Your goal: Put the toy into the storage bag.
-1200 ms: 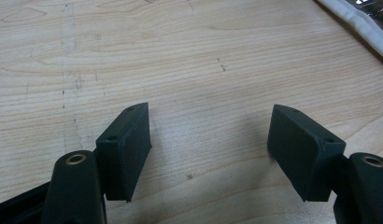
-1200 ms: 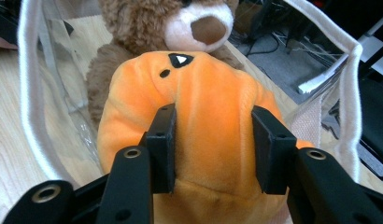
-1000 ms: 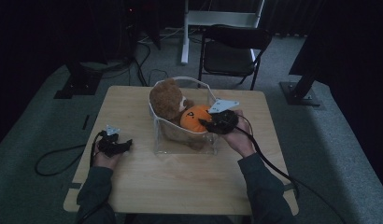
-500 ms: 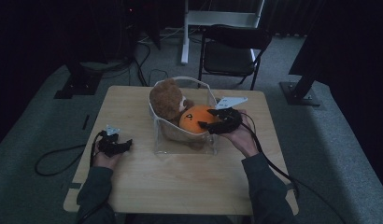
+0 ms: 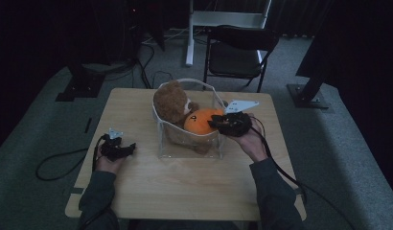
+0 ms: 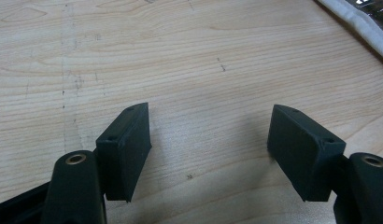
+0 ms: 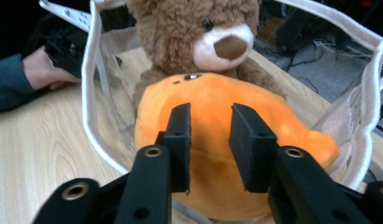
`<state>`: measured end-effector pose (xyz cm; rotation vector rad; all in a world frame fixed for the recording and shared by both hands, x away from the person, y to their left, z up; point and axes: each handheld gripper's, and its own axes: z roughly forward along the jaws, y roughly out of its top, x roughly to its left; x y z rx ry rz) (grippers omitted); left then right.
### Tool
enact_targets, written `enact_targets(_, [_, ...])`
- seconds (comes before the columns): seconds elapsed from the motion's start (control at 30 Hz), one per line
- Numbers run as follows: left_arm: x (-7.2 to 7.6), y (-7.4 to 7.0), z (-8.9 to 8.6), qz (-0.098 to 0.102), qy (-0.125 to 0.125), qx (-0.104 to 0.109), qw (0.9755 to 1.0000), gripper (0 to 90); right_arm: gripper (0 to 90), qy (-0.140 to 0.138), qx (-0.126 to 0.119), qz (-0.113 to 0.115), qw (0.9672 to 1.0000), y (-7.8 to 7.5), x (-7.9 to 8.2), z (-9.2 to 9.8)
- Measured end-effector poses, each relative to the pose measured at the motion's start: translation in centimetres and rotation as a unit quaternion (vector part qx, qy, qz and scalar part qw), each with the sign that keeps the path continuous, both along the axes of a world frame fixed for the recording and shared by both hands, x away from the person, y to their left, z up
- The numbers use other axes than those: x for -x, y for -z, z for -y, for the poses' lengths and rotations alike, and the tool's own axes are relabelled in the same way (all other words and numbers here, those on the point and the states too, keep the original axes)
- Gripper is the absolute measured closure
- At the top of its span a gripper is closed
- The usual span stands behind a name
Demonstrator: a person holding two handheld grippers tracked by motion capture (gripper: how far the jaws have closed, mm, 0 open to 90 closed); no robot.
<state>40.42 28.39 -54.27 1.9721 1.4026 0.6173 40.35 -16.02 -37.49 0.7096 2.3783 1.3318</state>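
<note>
A clear bin with a white fabric rim (image 5: 190, 143) (image 7: 89, 93) stands mid-table. In it sit a brown teddy bear (image 5: 169, 103) (image 7: 199, 32) and an orange plush toy (image 5: 202, 120) (image 7: 217, 112) in front of the bear. My right gripper (image 5: 216, 122) (image 7: 210, 109) reaches over the bin's right side. Its jaws have just been closing and stand narrow, pinching a fold of the orange plush between them. My left gripper (image 5: 130, 147) (image 6: 210, 112) rests low over the bare wood at the table's left, jaws wide apart with nothing between them.
The wooden table (image 5: 185, 191) has free room in front of the bin. A black folding chair (image 5: 237, 52) stands behind the table. Cables (image 5: 55, 163) trail off the left side and past the right forearm.
In the high view the right hand has barely shifted at the bin's right side. The left hand has stayed where it was.
</note>
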Motion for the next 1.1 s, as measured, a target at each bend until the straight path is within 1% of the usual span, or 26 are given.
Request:
enact_targets(0.07, [0.0,0.0,0.0,0.000,0.000,0.001,1.0000,30.6,72.8,0.000,-0.002,0.002,1.0000,0.1,0.0,0.1])
enact_targets(0.13, [0.0,0.0,0.0,0.000,0.000,0.000,1.0000,30.6,73.1,0.005,-0.005,0.005,1.0000,0.0,0.1,0.2])
enact_targets(0.23, [0.0,0.0,0.0,0.000,0.000,0.000,1.0000,30.6,73.4,0.015,-0.005,0.008,0.9998,-0.1,0.2,0.6])
enact_targets(0.4, [0.0,0.0,0.0,0.000,0.000,0.000,1.0000,30.6,73.6,0.029,-0.022,0.023,0.9991,-0.6,0.4,1.4])
enact_targets(0.47, [0.0,0.0,0.0,0.000,0.000,0.000,1.0000,30.6,73.5,0.039,-0.031,0.029,0.9983,-0.9,0.6,1.8])
enact_targets(0.53, [0.0,0.0,0.0,0.000,0.000,0.000,1.0000,30.6,73.2,0.047,-0.035,0.037,0.9976,-1.1,0.6,2.1])
enact_targets(0.6, [0.0,0.0,0.0,0.000,0.000,0.000,1.0000,30.6,73.1,0.059,-0.039,0.044,0.9965,-1.3,0.6,2.6])
enact_targets(0.73, [0.0,0.0,0.0,0.000,0.000,0.000,1.0000,30.6,72.9,0.082,-0.057,0.050,0.9937,-1.5,0.7,3.6])
enact_targets(0.77, [0.0,0.0,0.0,0.000,0.000,0.001,1.0000,30.6,72.9,0.088,-0.058,0.052,0.9931,-1.5,0.7,3.8])
enact_targets(0.8, [0.0,0.0,0.0,0.000,0.000,0.001,1.0000,30.6,72.9,0.088,-0.058,0.052,0.9931,-1.5,0.7,3.8])
enact_targets(0.83, [0.0,0.0,0.0,0.000,-0.001,0.001,1.0000,30.6,72.8,0.106,-0.057,0.054,0.9912,-1.3,0.5,4.5])
enact_targets(0.87, [0.0,0.0,0.0,0.000,0.000,0.000,1.0000,30.6,72.8,0.112,-0.057,0.055,0.9906,-1.2,0.5,4.6])
enact_targets(0.97, [0.0,0.0,0.0,0.000,0.000,0.001,1.0000,30.6,72.7,0.129,-0.049,0.058,0.9887,-0.8,0.4,5.0])
enact_targets(1.0, [0.0,0.0,0.0,0.000,0.000,0.000,1.0000,30.6,72.5,0.136,-0.041,0.059,0.9881,-0.6,0.4,5.1])
enact_targets(1.1, [0.0,0.0,0.0,0.000,0.000,0.000,1.0000,30.6,72.0,0.148,-0.033,0.056,0.9869,0.1,0.2,5.5])
